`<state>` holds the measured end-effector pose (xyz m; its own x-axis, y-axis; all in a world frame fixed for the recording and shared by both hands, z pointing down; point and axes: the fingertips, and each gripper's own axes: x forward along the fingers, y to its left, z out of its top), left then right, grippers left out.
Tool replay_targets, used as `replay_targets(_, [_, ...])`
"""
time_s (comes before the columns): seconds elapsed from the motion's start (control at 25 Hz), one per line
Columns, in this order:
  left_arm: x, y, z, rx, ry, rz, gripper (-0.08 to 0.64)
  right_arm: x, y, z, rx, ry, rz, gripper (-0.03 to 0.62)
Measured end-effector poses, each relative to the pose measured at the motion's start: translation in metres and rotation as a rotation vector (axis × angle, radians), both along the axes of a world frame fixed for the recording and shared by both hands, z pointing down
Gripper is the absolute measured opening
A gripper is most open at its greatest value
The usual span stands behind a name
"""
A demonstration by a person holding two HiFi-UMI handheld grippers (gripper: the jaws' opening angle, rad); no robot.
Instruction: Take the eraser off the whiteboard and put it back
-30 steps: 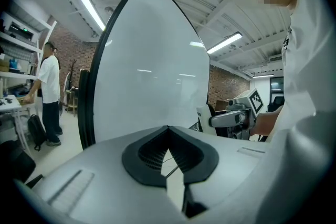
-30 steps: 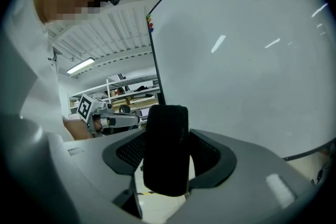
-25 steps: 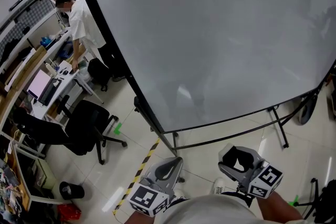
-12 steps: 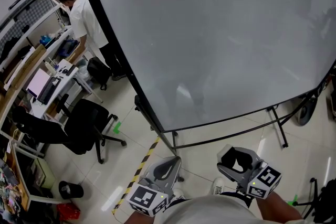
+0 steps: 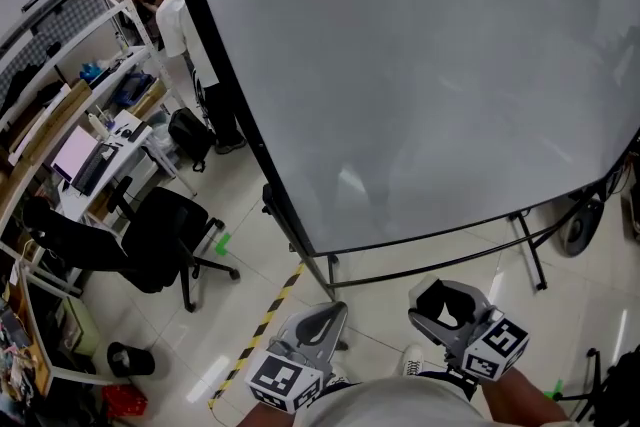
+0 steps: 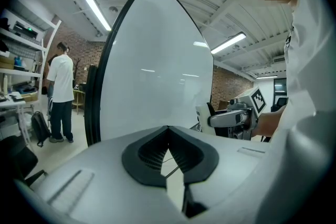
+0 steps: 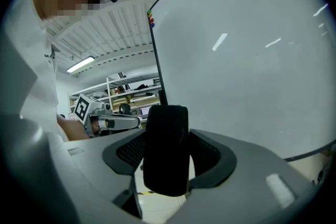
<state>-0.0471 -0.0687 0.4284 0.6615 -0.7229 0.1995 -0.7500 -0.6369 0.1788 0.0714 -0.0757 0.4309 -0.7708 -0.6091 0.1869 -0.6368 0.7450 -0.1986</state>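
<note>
Black felt eraser (image 7: 167, 149), fuzzy all over and rounded at the corners, pinched by its broad sides in the right claw (image 5: 447, 300). Stands on end at the middle of the right gripper view, long axis up and down, narrow edge toward the camera, top end clear above the pads. Held apart from the whiteboard (image 5: 420, 65), below its lower black edge in the head view. Left claw (image 5: 318, 323) clenched on nothing, tips together, just left of the right one at the bottom of the head view. Open tiled floor (image 5: 250, 245) ahead, under and left of the board. Striped tape (image 5: 262, 325) at lower centre-left; stand legs (image 5: 530, 250) at the right. Farther left, an office chair (image 5: 165, 235) and a cluttered bench (image 5: 90, 165); at upper left, a person (image 5: 185, 25) beside the board's side edge.
</note>
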Motion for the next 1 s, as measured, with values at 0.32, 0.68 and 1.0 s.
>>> replay_targets(0.32, [-0.003, -0.001, 0.001, 0.001, 0.004, 0.000, 0.017, -0.021, -0.034, -0.023, 0.115, 0.086, 0.018, 0.242])
replay_targets(0.68, [-0.019, -0.006, 0.005, -0.005, 0.018, -0.031, 0.017, -0.050, -0.072, -0.037, 0.163, 0.133, 0.014, 0.242])
replay_targets(1.0, [-0.028, -0.012, 0.008, -0.011, 0.019, -0.040, 0.017, -0.064, -0.101, -0.038, 0.322, 0.376, 0.078, 0.242])
